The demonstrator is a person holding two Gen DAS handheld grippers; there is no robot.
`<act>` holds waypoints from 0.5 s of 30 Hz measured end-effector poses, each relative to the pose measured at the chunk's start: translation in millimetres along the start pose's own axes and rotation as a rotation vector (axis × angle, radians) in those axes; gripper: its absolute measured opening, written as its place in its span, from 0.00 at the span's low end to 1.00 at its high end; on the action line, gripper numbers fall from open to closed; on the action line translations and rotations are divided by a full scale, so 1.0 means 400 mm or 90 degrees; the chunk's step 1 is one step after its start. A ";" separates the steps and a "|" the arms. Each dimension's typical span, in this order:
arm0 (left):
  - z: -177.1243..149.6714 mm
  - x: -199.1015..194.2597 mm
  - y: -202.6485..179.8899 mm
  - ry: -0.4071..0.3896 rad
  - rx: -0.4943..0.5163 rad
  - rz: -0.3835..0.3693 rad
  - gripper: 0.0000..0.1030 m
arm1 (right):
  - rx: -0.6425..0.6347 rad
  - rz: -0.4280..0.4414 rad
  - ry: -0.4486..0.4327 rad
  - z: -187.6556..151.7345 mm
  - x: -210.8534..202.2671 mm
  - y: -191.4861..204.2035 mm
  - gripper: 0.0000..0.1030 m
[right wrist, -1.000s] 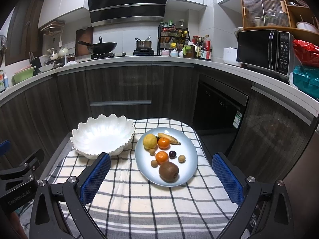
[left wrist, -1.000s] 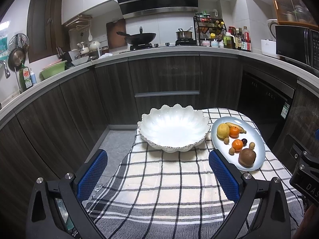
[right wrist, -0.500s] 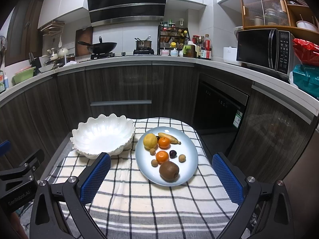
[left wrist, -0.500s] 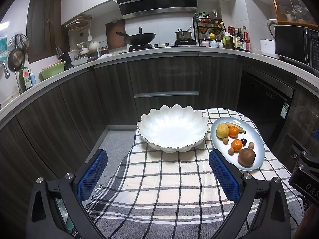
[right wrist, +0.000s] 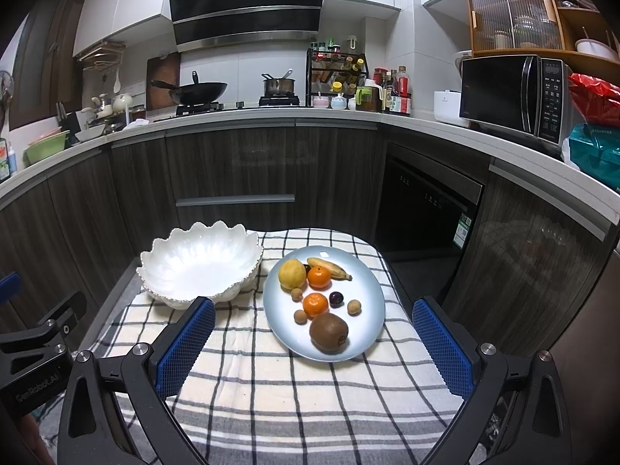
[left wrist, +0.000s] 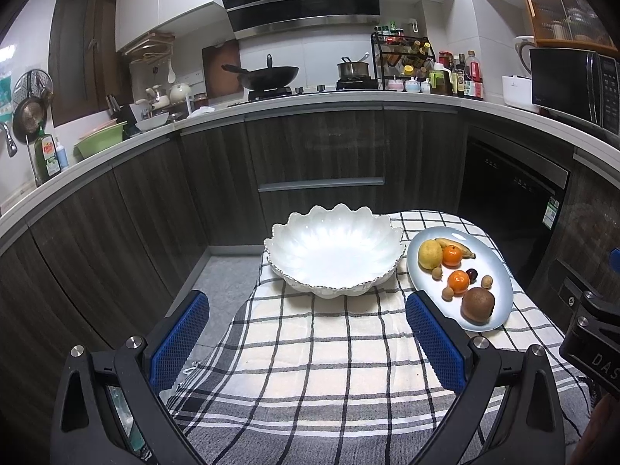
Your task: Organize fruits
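A white scalloped bowl (left wrist: 333, 252) (right wrist: 201, 261) stands empty on the checked cloth. To its right a pale blue plate (left wrist: 500, 283) (right wrist: 368, 283) holds a brown kiwi (right wrist: 328, 332), two tangerines (right wrist: 315, 304), a yellow lemon-like fruit (right wrist: 292, 273), a small banana (right wrist: 329, 267), a dark plum (right wrist: 336, 298) and a few small tan round fruits. My left gripper (left wrist: 306, 343) is open and empty, short of the bowl. My right gripper (right wrist: 314, 345) is open and empty, just short of the plate's near edge.
The checked cloth (left wrist: 329, 368) covers a small table with floor to the left (left wrist: 228, 283). Dark kitchen cabinets (right wrist: 240, 178) and a dishwasher (right wrist: 426, 209) stand behind. The other gripper shows at the frame edges (left wrist: 593, 329) (right wrist: 35, 348).
Both views have shifted only slightly; the bowl and plate sit a touch higher and nearer in the left view. Nothing was grasped or moved.
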State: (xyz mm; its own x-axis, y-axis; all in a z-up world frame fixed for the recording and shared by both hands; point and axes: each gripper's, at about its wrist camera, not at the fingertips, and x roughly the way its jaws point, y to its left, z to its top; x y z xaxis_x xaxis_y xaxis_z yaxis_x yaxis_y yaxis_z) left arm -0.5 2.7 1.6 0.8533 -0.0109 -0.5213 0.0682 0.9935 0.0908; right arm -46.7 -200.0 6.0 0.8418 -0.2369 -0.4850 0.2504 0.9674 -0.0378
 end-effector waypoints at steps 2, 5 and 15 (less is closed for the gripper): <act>-0.001 -0.001 -0.002 0.000 0.001 0.000 1.00 | 0.000 -0.001 0.001 -0.001 0.000 -0.002 1.00; 0.000 0.000 -0.003 0.002 0.001 0.000 1.00 | 0.000 -0.001 0.002 -0.002 0.000 -0.002 1.00; -0.001 0.001 -0.012 0.003 0.007 0.001 1.00 | 0.003 -0.002 0.004 -0.017 0.014 -0.010 1.00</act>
State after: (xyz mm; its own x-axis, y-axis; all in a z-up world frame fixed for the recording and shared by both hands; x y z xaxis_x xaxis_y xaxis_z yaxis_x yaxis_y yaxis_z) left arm -0.9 -2.2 0.6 0.8509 -0.0089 -0.5253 0.0725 0.9923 0.1006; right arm -46.2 -204.5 -2.5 0.8377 -0.2394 -0.4910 0.2553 0.9662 -0.0355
